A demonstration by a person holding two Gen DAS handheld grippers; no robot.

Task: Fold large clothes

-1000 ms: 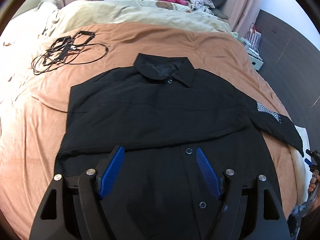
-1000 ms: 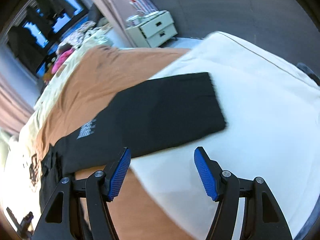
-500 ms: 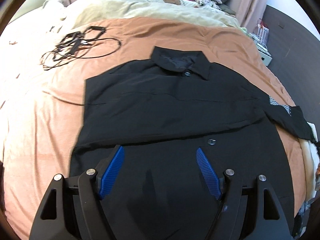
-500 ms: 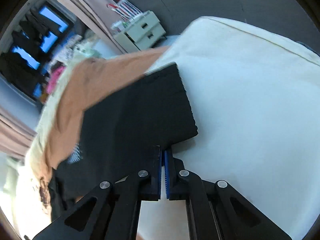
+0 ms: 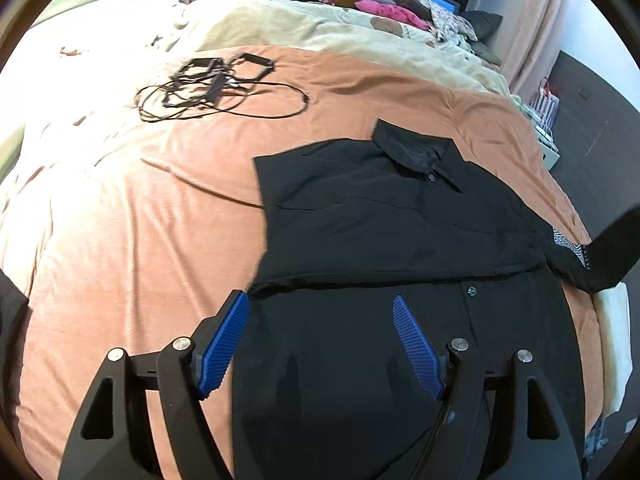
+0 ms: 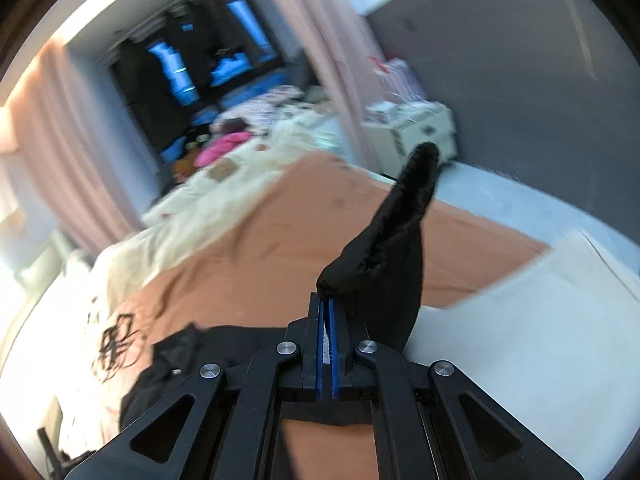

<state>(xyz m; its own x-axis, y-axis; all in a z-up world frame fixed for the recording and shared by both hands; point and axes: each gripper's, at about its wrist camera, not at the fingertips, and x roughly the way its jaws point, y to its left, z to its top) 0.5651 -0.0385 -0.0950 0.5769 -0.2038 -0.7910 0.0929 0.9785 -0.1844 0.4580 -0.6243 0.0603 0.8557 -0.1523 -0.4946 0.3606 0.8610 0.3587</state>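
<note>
A black button-up shirt [image 5: 384,236] lies face up on the brown blanket [image 5: 140,240], collar at the far end. Its left sleeve is folded across the chest. My left gripper [image 5: 320,340] is open and empty, hovering over the shirt's lower left part. My right gripper [image 6: 326,308] is shut on the cuff end of the right sleeve [image 6: 392,248] and holds it lifted off the bed. The raised sleeve also shows at the right edge of the left wrist view [image 5: 600,252]. The shirt body [image 6: 192,360] lies low left in the right wrist view.
A tangle of black cables [image 5: 212,84] lies on the blanket at the far left. Cream bedding and pink clothes [image 5: 384,10] sit at the head of the bed. A white drawer unit [image 6: 416,136] stands by the grey wall. The bed's white edge [image 6: 520,340] is at right.
My right gripper closed on the right sleeve's end and lifted it off the bed. My left gripper shifted left, so the shirt now sits more to the right in its view.
</note>
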